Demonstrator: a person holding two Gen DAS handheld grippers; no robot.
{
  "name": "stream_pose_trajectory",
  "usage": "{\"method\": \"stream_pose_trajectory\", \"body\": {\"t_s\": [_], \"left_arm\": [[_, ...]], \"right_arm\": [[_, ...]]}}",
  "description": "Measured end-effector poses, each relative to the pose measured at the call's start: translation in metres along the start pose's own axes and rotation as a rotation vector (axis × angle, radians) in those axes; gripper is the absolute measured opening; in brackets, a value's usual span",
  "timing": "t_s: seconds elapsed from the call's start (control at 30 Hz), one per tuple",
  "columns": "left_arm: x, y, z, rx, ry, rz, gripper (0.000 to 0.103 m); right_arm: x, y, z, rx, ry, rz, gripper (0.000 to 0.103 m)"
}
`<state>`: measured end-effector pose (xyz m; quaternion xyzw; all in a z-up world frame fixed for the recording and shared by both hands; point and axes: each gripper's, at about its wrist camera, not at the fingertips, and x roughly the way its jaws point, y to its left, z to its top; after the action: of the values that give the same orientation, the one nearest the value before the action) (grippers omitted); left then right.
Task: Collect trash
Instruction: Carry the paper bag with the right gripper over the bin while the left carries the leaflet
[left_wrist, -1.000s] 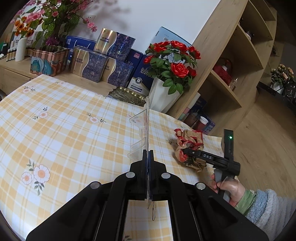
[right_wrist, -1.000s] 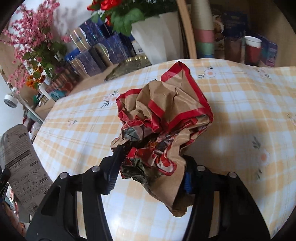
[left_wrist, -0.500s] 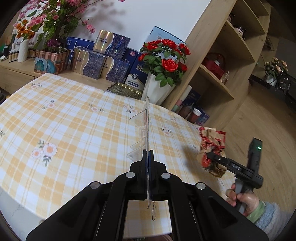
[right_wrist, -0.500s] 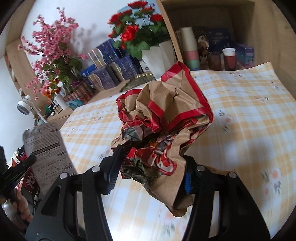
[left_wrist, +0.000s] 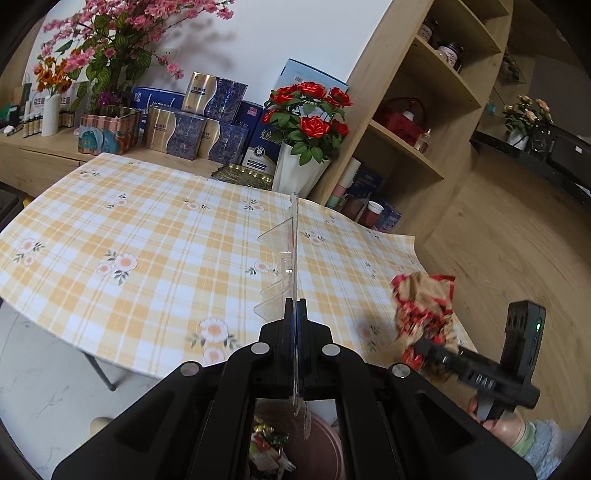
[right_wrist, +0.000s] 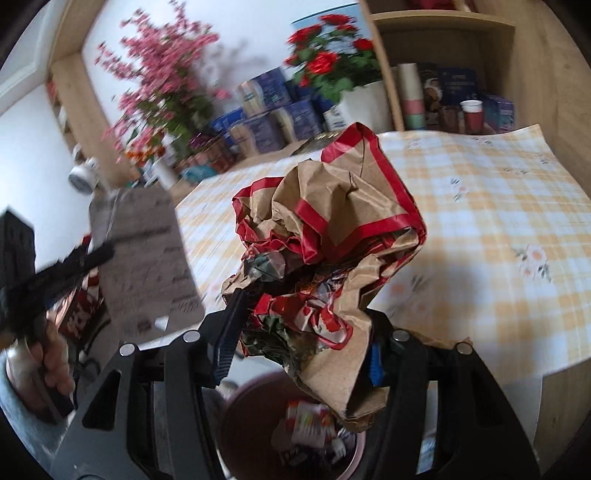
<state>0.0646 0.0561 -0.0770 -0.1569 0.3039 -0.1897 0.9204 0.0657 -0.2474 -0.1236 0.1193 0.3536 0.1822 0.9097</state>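
The crumpled brown-and-red paper bag (right_wrist: 332, 258) sits clamped between the jaws of the right gripper (right_wrist: 299, 354), held in the air above the open bin (right_wrist: 295, 439), which already has wrappers in it. Just beside it, the left gripper (left_wrist: 295, 325) has its jaws pressed together on a flat clear plastic package (left_wrist: 290, 258), seen edge-on and, from the right wrist, as a printed grey card (right_wrist: 144, 254). Behind both lies the yellow checked tablecloth (left_wrist: 147, 236), with red roses (left_wrist: 310, 118) and stacked boxes (left_wrist: 195, 125) beyond
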Motion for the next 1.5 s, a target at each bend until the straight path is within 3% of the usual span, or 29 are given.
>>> {"method": "stream_pose_trajectory", "body": {"t_s": [0.37,0.5,0.63,0.73,0.8,0.87,1.0,1.13,1.27,1.33,1.37,1.43,1.5], "left_arm": [[-0.034,0.002,-0.033,-0.018,0.02,0.017,0.001],[-0.036,0.007,-0.042,-0.044,0.031,0.021,0.001],[-0.036,0.011,-0.049,-0.054,0.044,0.028,0.001],[-0.035,0.014,-0.052,-0.061,0.051,0.032,0.001],[-0.034,0.015,-0.054,-0.064,0.056,0.035,0.001],[-0.032,0.015,-0.056,-0.064,0.062,0.037,0.001],[-0.028,0.012,-0.062,-0.037,0.08,0.042,0.001],[-0.023,0.009,-0.069,-0.025,0.101,0.041,0.001],[-0.021,0.009,-0.07,-0.028,0.103,0.041,0.001],[-0.021,0.009,-0.07,-0.03,0.101,0.043,0.001],[-0.021,0.009,-0.07,-0.031,0.1,0.042,0.001],[-0.022,0.009,-0.07,-0.028,0.097,0.044,0.001],[-0.022,0.009,-0.071,-0.026,0.103,0.042,0.001]], "right_arm": [[0.018,0.036,-0.084,-0.018,0.212,0.08,0.056],[0.042,0.045,-0.113,-0.023,0.336,0.092,0.056],[0.062,0.043,-0.124,0.002,0.412,0.103,0.057],[0.073,0.038,-0.127,0.04,0.437,0.11,0.06],[0.078,0.029,-0.128,0.073,0.444,0.12,0.076],[0.08,0.024,-0.128,0.104,0.435,0.111,0.085],[0.073,0.011,-0.124,0.147,0.393,0.117,0.093],[0.069,0.006,-0.124,0.179,0.376,0.14,0.094],[0.078,0.008,-0.128,0.197,0.434,0.217,0.095],[0.089,0.011,-0.134,0.174,0.482,0.146,0.096],[0.091,0.009,-0.134,0.198,0.499,0.155,0.096],[0.09,0.007,-0.134,0.252,0.487,0.243,0.095],[0.09,0.01,-0.131,0.2,0.477,0.191,0.096]]}}
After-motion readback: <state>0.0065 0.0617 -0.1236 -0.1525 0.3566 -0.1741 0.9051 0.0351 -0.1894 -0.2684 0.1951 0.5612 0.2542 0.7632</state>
